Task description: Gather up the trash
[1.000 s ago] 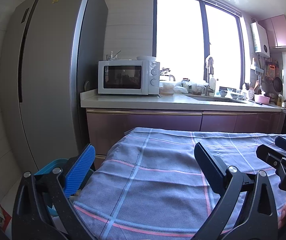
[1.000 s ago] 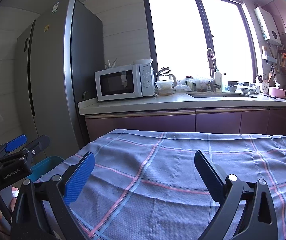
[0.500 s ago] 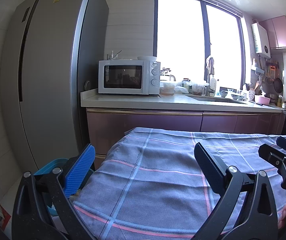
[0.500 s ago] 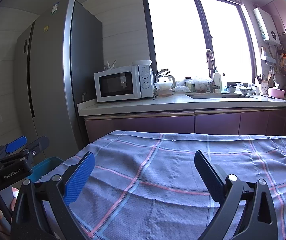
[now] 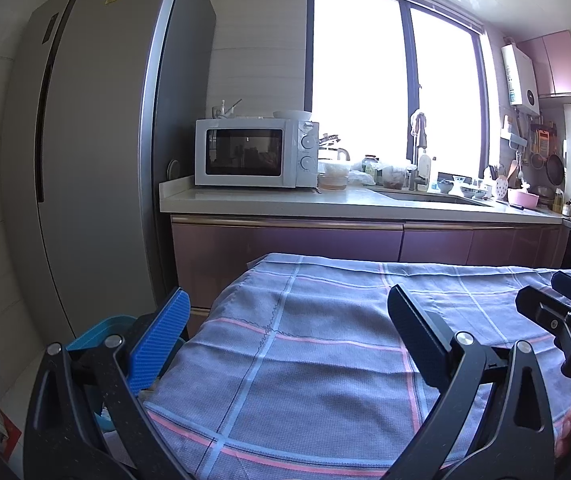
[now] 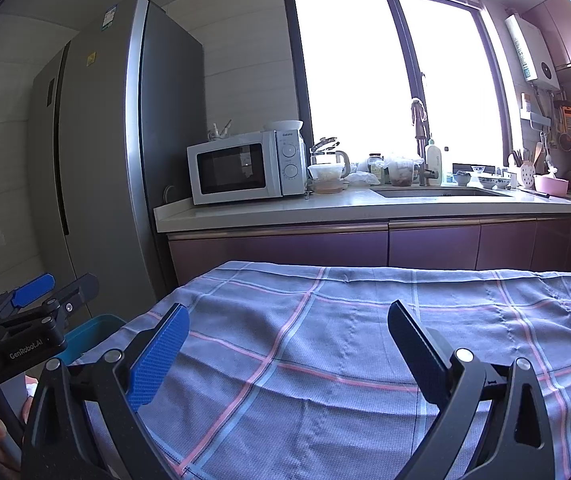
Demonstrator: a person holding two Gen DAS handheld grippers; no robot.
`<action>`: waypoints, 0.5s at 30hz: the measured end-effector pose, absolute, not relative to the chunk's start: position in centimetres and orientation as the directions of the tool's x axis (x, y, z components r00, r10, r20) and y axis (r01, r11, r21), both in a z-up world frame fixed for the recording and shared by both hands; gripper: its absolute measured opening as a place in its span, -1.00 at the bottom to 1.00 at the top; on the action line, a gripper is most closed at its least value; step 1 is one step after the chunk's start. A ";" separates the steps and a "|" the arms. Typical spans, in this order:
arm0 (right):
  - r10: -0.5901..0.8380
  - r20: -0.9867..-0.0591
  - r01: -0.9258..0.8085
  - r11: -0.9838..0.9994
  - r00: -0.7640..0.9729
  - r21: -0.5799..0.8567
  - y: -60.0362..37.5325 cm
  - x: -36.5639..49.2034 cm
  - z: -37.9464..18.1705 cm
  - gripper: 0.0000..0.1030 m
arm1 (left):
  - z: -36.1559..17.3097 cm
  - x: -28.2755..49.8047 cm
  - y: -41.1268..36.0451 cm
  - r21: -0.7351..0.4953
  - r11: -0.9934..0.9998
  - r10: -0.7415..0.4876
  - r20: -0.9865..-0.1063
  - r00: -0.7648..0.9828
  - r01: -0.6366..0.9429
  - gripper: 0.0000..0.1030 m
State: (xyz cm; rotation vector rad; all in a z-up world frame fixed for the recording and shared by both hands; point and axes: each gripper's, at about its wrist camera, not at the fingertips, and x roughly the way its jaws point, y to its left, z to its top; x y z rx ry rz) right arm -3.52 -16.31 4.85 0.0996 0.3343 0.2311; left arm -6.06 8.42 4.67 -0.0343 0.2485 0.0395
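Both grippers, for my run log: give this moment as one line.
left gripper: open, empty | right gripper: open, empty | both over checked cloth | trash on cloth: none visible | blue bin: left of table

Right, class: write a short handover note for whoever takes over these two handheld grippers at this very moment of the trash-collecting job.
Left gripper: open, empty, held over the blue-grey checked tablecloth.
Right gripper: open, empty, over the same cloth.
Blue plastic bin: on the floor at the table's left end, beside the tall grey fridge.
Trash: none visible on the cloth; bin contents mostly hidden.
Done: nothing that shows.
Left: find the trash, pick it up, drop it in the bin.
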 end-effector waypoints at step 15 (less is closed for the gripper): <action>0.238 -0.313 -0.204 0.969 0.919 0.138 -16.3 -3.6 4.9 0.87 | 4.5 -6.0 8.4 -0.030 0.999 0.036 -0.248 0.968 -0.045 0.89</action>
